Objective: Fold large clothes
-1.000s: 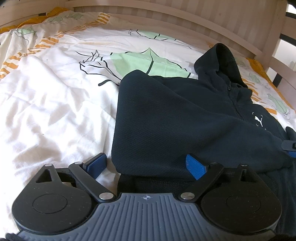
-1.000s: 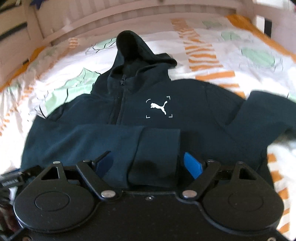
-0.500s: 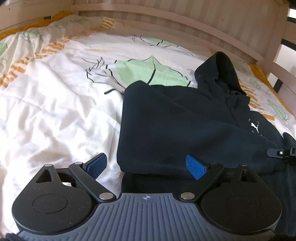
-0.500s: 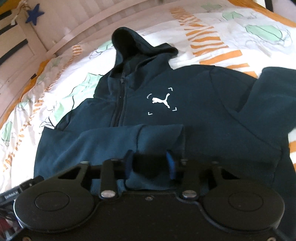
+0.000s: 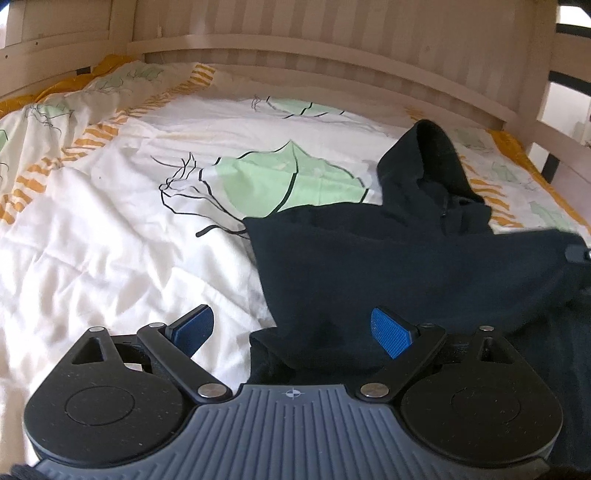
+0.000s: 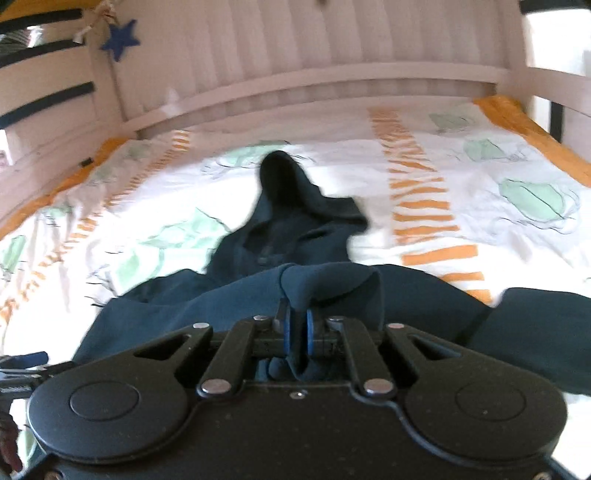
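Note:
A dark navy hoodie [image 5: 399,266] lies on the bed, its hood [image 5: 428,162] toward the headboard. My left gripper [image 5: 291,328] is open, its blue pads [image 5: 391,332] either side of the hoodie's lower left corner. My right gripper [image 6: 295,325] is shut on the sleeve cuff [image 6: 328,284] and holds it lifted above the hoodie body [image 6: 184,310]. The hood also shows in the right wrist view [image 6: 280,184]. The chest logo is hidden by the raised sleeve.
The bed has a white duvet [image 5: 110,240] with green leaves and orange stripes. A wooden slatted headboard [image 5: 332,55] runs along the back. A side rail [image 6: 44,147] and a blue star [image 6: 120,35] are at the left. The other sleeve [image 6: 539,325] lies at right.
My right gripper closed on the sleeve cuff and lifted it up, pulling the sleeve off the hoodie's chest. My left gripper stayed open and shifted slightly back at the hoodie's corner.

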Demonstrator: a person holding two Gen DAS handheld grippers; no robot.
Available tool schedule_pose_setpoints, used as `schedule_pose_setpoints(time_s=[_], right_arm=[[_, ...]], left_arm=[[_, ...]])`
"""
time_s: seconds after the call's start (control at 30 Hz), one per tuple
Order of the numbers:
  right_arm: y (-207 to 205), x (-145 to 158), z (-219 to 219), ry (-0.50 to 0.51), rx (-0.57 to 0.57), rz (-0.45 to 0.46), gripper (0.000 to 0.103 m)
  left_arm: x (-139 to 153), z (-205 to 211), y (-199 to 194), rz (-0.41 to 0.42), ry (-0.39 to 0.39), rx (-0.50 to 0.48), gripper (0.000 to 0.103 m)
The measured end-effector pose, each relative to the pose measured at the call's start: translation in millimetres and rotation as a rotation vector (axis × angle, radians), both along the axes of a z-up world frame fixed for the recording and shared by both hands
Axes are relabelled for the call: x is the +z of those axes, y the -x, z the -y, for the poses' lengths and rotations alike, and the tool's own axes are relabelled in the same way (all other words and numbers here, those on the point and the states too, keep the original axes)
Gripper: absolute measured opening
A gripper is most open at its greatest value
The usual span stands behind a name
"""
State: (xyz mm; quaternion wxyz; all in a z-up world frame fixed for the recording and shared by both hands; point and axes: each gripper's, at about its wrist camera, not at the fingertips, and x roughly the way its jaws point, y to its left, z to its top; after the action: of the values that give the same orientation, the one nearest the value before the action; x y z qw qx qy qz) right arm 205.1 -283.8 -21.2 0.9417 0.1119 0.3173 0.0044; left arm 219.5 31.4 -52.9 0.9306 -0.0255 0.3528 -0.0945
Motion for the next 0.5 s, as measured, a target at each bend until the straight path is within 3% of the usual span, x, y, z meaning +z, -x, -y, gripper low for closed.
schedule_pose_setpoints(time_s=[0.1, 0.2, 0.27, 0.33, 0.5], right_arm=[[-4, -20, 5, -0.01, -0.005, -0.079, 0.016], [-4, -38, 4, 0.002, -0.022, -0.151, 0.025], [0, -48, 8, -0.01, -0.049, -0.179, 0.032], [5, -52, 10, -0.011, -0.076, -0.19, 0.053], [19, -53, 18, -0.027, -0.114, -0.175, 0.067]], left_arm=[[-11, 2, -8, -0.04, -0.044, 0.031, 0.093], [-23, -7, -13, -0.092, -0.101, 0.089, 0.094], [-31, -21, -15, -0.119, -0.069, 0.114, 0.096], [-34, -35, -16, -0.137, 0.0, 0.144, 0.098], [-34, -41, -15, -0.126, 0.001, 0.178, 0.099]])
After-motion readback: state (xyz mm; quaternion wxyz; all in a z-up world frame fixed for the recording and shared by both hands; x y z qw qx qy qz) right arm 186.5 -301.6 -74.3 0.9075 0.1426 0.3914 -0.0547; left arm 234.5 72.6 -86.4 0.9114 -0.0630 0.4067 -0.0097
